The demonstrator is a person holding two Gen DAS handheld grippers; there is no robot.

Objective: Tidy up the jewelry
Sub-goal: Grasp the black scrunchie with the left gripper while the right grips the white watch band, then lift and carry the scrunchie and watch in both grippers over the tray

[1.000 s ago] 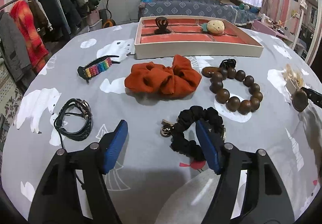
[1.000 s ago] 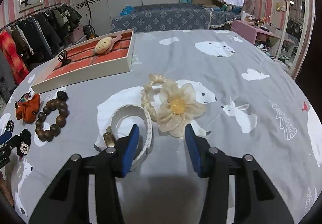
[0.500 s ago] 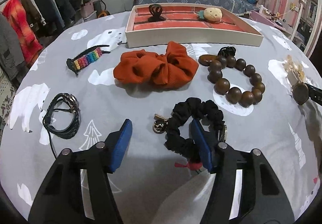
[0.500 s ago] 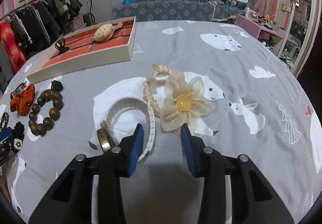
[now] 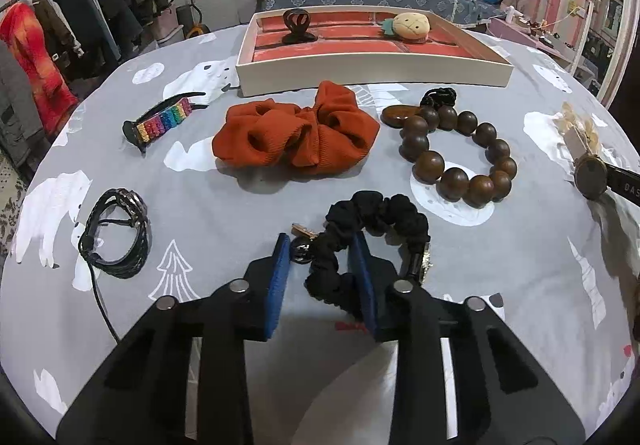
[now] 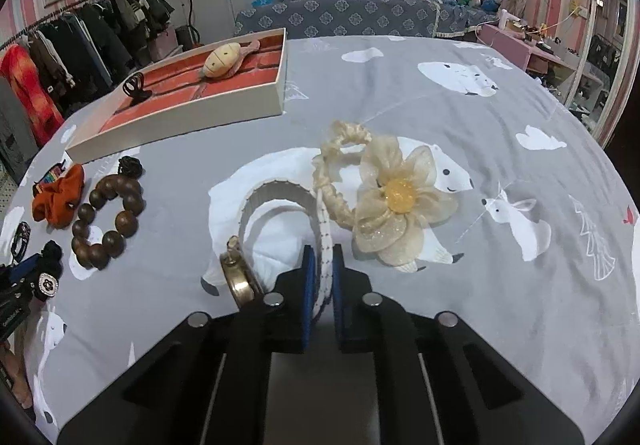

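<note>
Step in hand: the pick-up. Both tongs are taking hold of one piece each, and the cream tray [image 5: 372, 75] with the red lining is the landmark for all positions below.

Left tongs [image 5: 324, 277]: the jaws are closing around the near-left arc of the black scrunchie watch band [image 5: 376, 217]. The fabric sits between the blue pads [image 5: 366, 285]; the right pad touches it, while a gap shows at the left pad, so the grip is not yet firm. This piece lies on the tabletop [image 5: 520, 265] well in front of the tray, nearer than the orange scrunchie [image 5: 296, 137] and the wooden bead bracelet [image 5: 456, 153].

Right tongs [image 6: 320, 281]: the jaws are together and clamped on the white strap [image 6: 324, 237] of the wristwatch, whose brass case [image 6: 236, 281] stands just left of the tongs. The watch lies in front of the tray and to its right, touching the cream flower hair tie [image 6: 396, 201].

Next move, as a judgement: complete the left clamp, lift both pieces clear of the cloth, then carry them toward the tray. The strap may drag the flower tie, so a straight upward lift is advisable.
</note>
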